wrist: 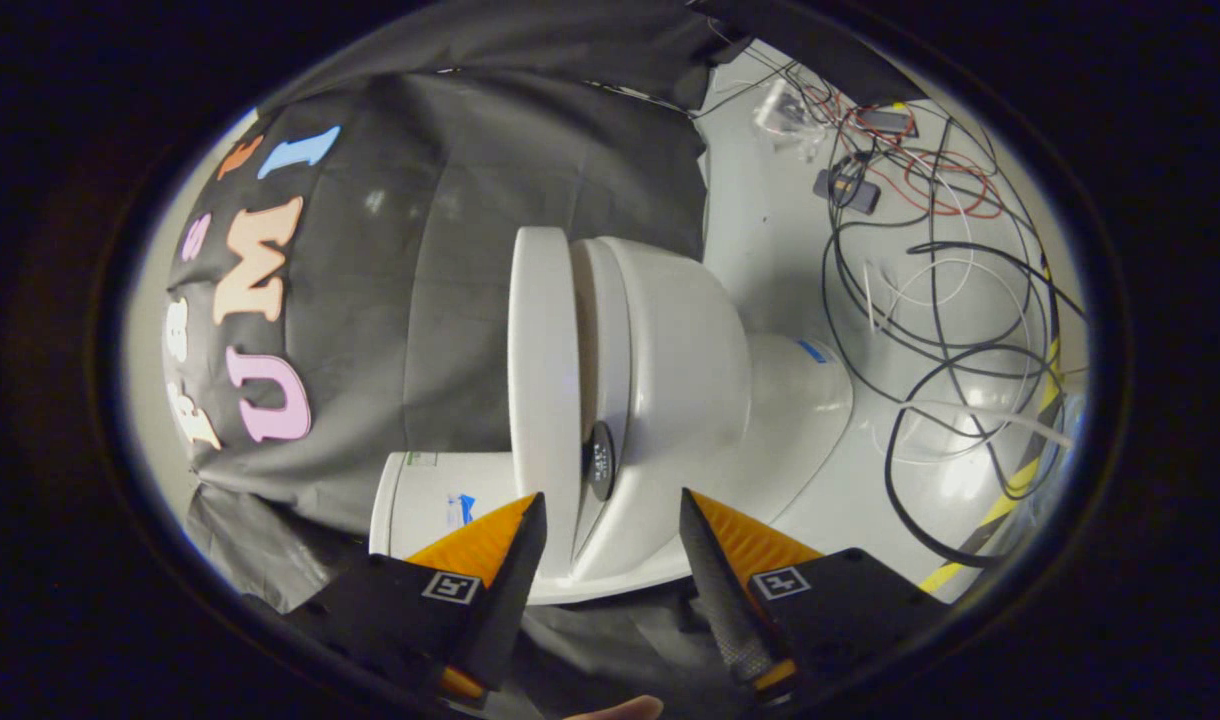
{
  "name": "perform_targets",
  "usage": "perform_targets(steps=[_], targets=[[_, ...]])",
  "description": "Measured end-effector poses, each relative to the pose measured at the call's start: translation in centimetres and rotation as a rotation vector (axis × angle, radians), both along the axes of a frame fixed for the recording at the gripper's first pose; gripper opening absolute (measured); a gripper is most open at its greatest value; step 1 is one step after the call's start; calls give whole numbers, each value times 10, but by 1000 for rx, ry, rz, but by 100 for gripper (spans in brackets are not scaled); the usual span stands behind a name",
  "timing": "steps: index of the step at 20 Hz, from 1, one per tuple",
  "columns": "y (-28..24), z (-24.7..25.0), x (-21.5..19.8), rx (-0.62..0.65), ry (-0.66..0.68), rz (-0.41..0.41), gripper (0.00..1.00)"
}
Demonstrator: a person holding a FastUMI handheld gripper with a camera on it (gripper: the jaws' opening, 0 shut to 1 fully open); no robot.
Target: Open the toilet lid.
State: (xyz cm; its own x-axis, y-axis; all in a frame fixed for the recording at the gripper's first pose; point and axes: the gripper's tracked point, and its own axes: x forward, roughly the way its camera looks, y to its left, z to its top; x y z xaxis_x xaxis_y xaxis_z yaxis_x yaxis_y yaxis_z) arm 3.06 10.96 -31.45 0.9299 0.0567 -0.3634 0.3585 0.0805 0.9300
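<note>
White ceramic toilet [690, 340] sits on the pale glossy floor [770, 220], seen with the camera rolled sideways. Its white plastic lid [542, 370] is parted from the white seat ring [602, 330] by a narrow wedge gap, so probably only just lifted; most of the swing looks left, though the roll makes the angle hard to judge. Lid edge lies just ahead of the gripper [612, 530], roughly in line with the gap. Fingers spread wide, holding nothing. Loose black, red and white cables [930, 300] lie beyond. Small round black disc [600, 460] at the seat edge, unclear what. Hinge hidden.
</note>
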Motion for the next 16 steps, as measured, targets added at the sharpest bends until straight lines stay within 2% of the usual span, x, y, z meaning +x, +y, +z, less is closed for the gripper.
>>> perform_targets(steps=[5,10,13,16], targets=[[10,-2,17,52,-48,21,83],[-2,-6,17,93,-54,-51,83],[-4,-3,16,102,-61,-54,83],[-20,8,27,102,-120,-126,83]])
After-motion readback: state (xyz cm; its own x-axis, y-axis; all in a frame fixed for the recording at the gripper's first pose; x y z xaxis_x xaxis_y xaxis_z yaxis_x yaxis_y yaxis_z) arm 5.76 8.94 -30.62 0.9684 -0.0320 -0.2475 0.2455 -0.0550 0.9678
